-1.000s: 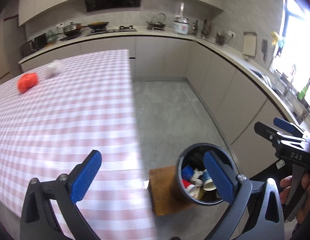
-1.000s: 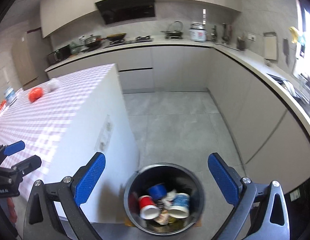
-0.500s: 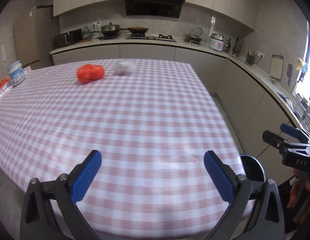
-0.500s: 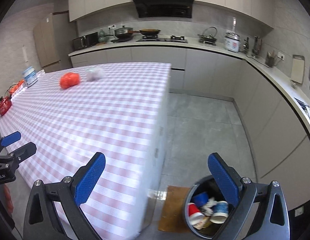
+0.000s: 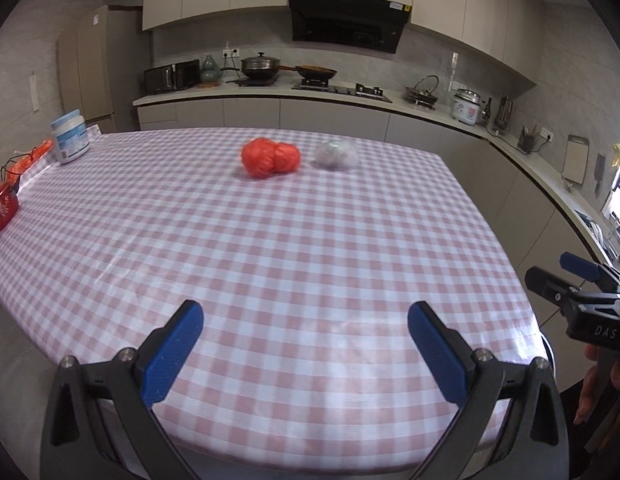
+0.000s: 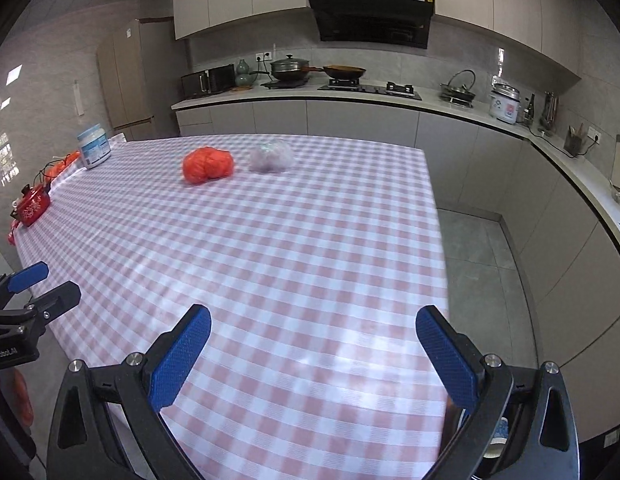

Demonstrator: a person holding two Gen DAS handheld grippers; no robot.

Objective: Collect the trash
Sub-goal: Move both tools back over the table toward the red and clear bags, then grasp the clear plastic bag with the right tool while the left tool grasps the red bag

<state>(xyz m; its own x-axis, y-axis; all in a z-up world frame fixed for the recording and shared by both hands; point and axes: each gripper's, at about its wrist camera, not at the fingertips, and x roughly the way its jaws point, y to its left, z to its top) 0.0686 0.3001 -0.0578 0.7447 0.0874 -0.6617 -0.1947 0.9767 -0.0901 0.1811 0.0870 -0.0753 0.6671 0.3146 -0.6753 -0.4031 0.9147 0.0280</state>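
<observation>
Two hand-held grippers are held over the near edge of a table [image 5: 310, 248] covered in a glossy pink-and-white checked cloth. The left gripper [image 5: 306, 322] is seen spread wide and empty, its two blue ribbed pads [image 5: 172, 354] mounted on black arms; the right gripper [image 6: 312, 326] is likewise released, with nothing between its fingers. Well ahead of both, across the cloth, two pieces of trash are laid just beside each other: one crumpled red plastic bag [image 5: 271, 157], bunched into a lumpy ball, and, to its right, one crumpled clear plastic bag [image 5: 336, 155], rounded and wrinkled. Far ahead to the left, one white cylindrical tub [image 5: 69, 136] with a pale blue lid is stood upright, and one red enamel pot [image 6: 31, 205] with white patterning is placed near the table's left edge. Below the right gripper's right finger, part of a paper cup [image 6: 497, 436] is glimpsed.
</observation>
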